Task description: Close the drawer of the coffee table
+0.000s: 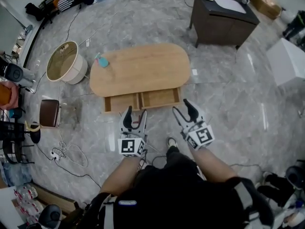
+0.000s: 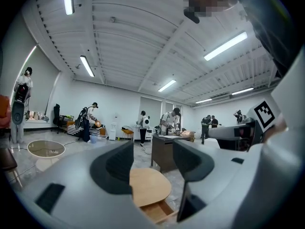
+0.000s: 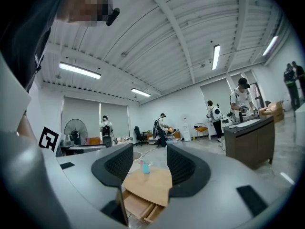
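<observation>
An oval wooden coffee table (image 1: 140, 69) stands in front of me on the marble floor. Two side-by-side drawers are pulled out from under its near edge, the left drawer (image 1: 121, 102) and the right drawer (image 1: 159, 98); both look empty. My left gripper (image 1: 135, 114) hangs open just short of the left drawer's front, touching nothing. Off the right drawer's near corner, my right gripper (image 1: 182, 107) is also open and empty. In the left gripper view the table (image 2: 147, 185) and a drawer (image 2: 155, 211) show between the jaws of the gripper (image 2: 152, 163). The right gripper view frames the table (image 3: 150, 185) and drawers (image 3: 138, 205).
A small blue bottle (image 1: 101, 61) stands on the table's left end. A round beige tub (image 1: 66, 63) and a brown stool (image 1: 49, 112) sit to the left, with cables (image 1: 66, 151) on the floor. A dark cabinet (image 1: 224, 18) stands behind at the right. Several people work far back.
</observation>
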The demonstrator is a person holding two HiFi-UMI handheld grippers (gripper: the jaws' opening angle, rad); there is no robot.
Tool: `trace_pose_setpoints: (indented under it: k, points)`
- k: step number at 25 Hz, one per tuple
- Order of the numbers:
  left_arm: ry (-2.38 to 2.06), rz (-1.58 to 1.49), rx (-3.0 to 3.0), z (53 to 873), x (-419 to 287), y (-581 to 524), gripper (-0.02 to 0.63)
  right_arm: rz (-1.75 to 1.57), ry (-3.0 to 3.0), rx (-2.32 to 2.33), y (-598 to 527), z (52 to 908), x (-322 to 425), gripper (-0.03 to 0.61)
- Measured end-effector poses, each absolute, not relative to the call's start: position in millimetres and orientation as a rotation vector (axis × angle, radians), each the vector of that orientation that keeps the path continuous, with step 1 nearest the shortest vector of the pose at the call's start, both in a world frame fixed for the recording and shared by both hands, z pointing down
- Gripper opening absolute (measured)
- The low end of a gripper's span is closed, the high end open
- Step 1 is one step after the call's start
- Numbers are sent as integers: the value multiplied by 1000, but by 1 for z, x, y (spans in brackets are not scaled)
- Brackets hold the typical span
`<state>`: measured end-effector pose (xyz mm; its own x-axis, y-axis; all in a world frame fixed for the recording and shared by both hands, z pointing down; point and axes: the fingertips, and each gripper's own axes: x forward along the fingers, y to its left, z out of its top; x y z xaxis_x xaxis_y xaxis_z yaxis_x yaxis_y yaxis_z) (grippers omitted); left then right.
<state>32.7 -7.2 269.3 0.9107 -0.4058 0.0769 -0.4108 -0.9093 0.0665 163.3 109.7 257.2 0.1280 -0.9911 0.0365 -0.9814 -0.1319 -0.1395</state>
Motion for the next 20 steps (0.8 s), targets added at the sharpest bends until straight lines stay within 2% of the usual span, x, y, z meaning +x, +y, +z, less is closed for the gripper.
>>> trace_pose_setpoints:
  k: [12, 20]
  points:
    - [-389, 151, 3016, 305, 0, -12, 259, -239, 1872, -2458, 98, 305, 111, 216]
    - [-308, 209, 3015, 339, 12, -2, 259, -247, 1822, -2480, 107, 328, 123, 216]
